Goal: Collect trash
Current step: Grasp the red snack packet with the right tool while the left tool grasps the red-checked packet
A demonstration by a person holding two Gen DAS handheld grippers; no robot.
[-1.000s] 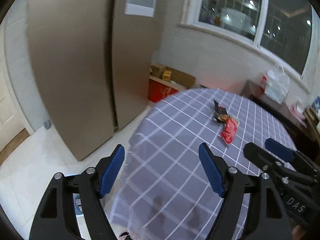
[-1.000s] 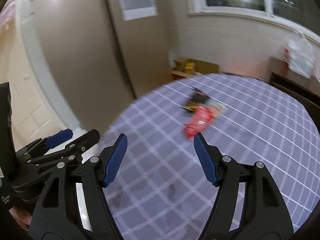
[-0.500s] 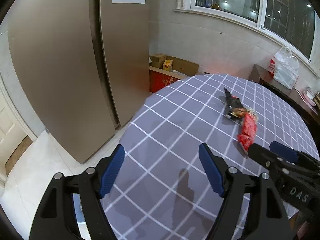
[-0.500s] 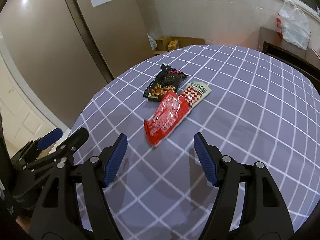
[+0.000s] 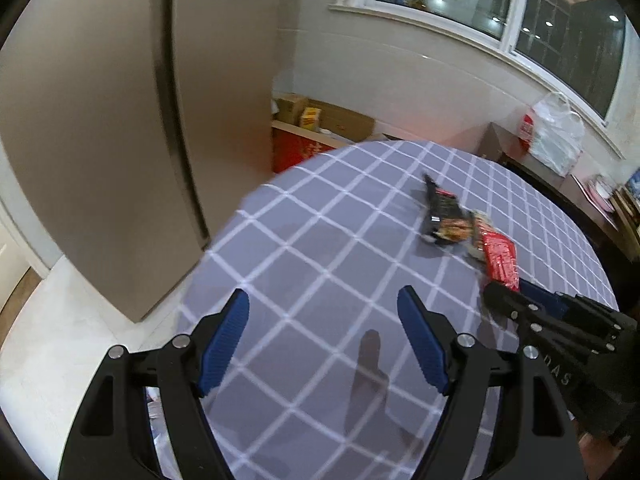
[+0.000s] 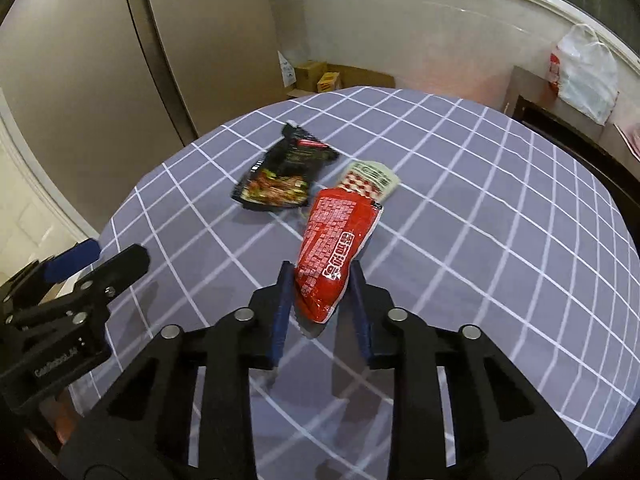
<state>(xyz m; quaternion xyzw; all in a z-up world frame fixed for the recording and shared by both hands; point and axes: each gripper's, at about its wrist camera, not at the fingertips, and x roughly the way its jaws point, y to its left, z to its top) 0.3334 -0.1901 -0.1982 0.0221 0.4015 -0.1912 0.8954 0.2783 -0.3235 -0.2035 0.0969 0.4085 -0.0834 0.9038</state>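
Observation:
A red snack wrapper (image 6: 334,248) and a black snack wrapper (image 6: 286,180) lie on a round table with a grey checked cloth (image 6: 500,240). My right gripper (image 6: 320,280) has its blue fingers narrowed around the near end of the red wrapper, touching or almost touching its sides. My left gripper (image 5: 324,328) is open and empty over the table's left part, left of both wrappers. In the left wrist view the black wrapper (image 5: 442,216) and the red wrapper (image 5: 498,258) lie to the right, with the right gripper (image 5: 516,292) at the red one's end.
A tall brown fridge (image 5: 120,120) stands left of the table. Cardboard boxes (image 6: 332,76) sit on the floor by the far wall. A white plastic bag (image 6: 584,72) rests on a dark side cabinet (image 6: 560,120) at the right. The window is above.
My right gripper has moved forward to the red wrapper and its fingers have narrowed around the wrapper's near end. The left gripper has stayed open and shifted slightly.

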